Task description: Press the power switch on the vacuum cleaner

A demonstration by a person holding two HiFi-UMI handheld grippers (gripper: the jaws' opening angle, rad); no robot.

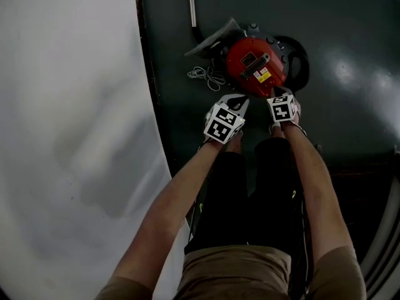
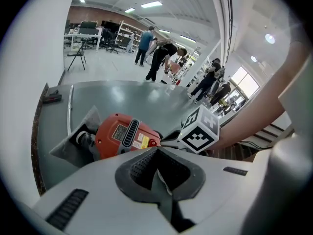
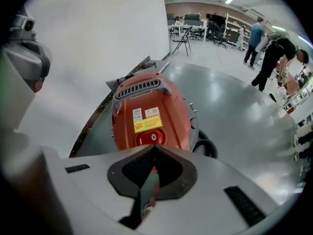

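Observation:
The red vacuum cleaner point(image 1: 253, 64) lies on the dark grey floor ahead of my legs, with a black vent and a yellow label on top. Its red rocker power switch point(image 3: 146, 138), marked I and O, sits just below the yellow label. My right gripper point(image 3: 154, 149) is shut and empty, pointing steeply down, its tips right at the switch's near edge; whether they touch it I cannot tell. In the head view the right gripper point(image 1: 275, 95) is over the vacuum's near end. My left gripper point(image 1: 239, 102) is shut and empty beside it, short of the vacuum point(image 2: 124, 133).
A white wall point(image 1: 69, 105) runs along the left. A metal tube point(image 1: 192, 5), a coiled white cord point(image 1: 206, 75) and a black hose point(image 1: 301, 58) lie around the vacuum. Several people point(image 2: 159, 58) stand far off, with a folding chair point(image 3: 183, 38) and shelves.

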